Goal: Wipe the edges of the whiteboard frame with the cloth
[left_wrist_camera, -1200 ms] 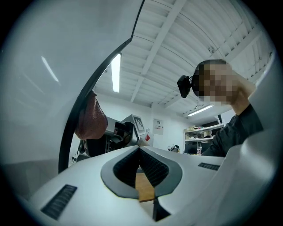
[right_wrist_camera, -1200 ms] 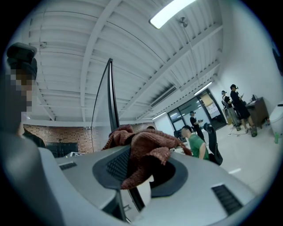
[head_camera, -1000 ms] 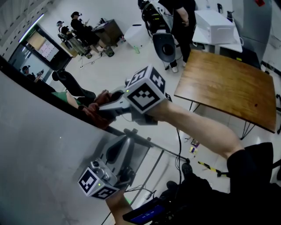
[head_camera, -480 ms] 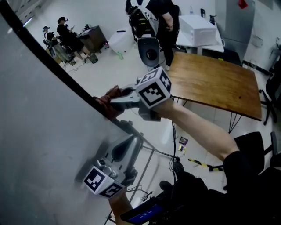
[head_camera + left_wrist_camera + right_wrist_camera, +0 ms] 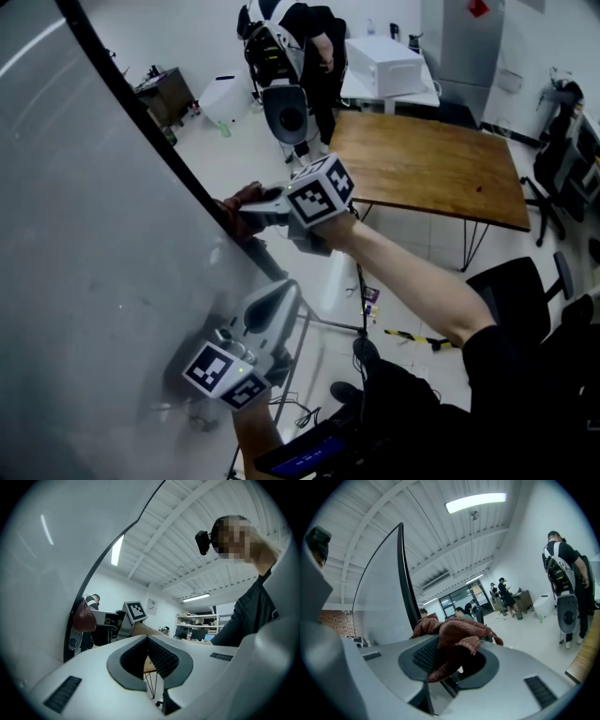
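Observation:
A large whiteboard fills the left of the head view, its black frame running diagonally. My right gripper is shut on a reddish-brown cloth and presses it against the frame's edge. In the right gripper view the cloth bunches between the jaws beside the black frame. My left gripper sits lower, against the board near its lower corner, jaws shut with nothing in them. In the left gripper view the cloth shows at the frame ahead.
A wooden table stands to the right of the board. A person with equipment stands behind it, by a white unit. A black office chair is at the right. The board's stand legs and cables lie on the floor.
The head view has swung, so the frame now runs steeper across the picture. The right gripper with the cloth stays on the frame edge; the left gripper remains low by the board.

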{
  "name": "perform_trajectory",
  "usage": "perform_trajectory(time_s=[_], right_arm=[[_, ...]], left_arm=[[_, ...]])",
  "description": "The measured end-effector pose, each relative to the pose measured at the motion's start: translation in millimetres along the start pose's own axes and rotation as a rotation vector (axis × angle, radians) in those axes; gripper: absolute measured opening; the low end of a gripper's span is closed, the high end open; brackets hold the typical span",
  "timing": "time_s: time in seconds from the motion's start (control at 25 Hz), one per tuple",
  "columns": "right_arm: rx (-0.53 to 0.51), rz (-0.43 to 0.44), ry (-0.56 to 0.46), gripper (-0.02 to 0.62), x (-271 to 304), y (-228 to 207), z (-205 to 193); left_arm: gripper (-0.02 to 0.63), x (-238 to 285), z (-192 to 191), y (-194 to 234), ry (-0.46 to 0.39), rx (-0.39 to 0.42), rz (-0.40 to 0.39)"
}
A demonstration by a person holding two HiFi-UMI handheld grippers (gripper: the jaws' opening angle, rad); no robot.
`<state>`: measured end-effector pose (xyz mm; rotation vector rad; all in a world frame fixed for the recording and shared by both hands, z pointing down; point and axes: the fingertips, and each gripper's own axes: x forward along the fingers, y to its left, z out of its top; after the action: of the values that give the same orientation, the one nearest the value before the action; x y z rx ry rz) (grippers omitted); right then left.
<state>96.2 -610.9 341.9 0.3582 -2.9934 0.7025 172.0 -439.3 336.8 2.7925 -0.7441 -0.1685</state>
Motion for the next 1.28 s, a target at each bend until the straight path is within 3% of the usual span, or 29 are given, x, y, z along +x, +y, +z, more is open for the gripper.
perform_trajectory(time_s=[0.2, 0.64, 1.04, 1.28], right_arm=[[0.002, -0.043, -0.012, 0.124, -2, -10, -18], [-0.001, 0.007, -0.017, 0.124, 2, -30, -56], [-0.018, 0.061, -0.083, 0.124, -5, -16, -54], [0.026, 0.093, -0.160, 0.124, -6, -14, -52]], left_arm=[[-0.009, -1, -20, 3, 0.032, -0.029, 0.012], [-0.009, 19, -37, 35, 0.039, -0.098, 0.103], [-0.009, 25, -41, 43, 0.002, -0.144, 0.182], [-0.009, 20, -44, 50, -0.035, -0.148, 0.172]])
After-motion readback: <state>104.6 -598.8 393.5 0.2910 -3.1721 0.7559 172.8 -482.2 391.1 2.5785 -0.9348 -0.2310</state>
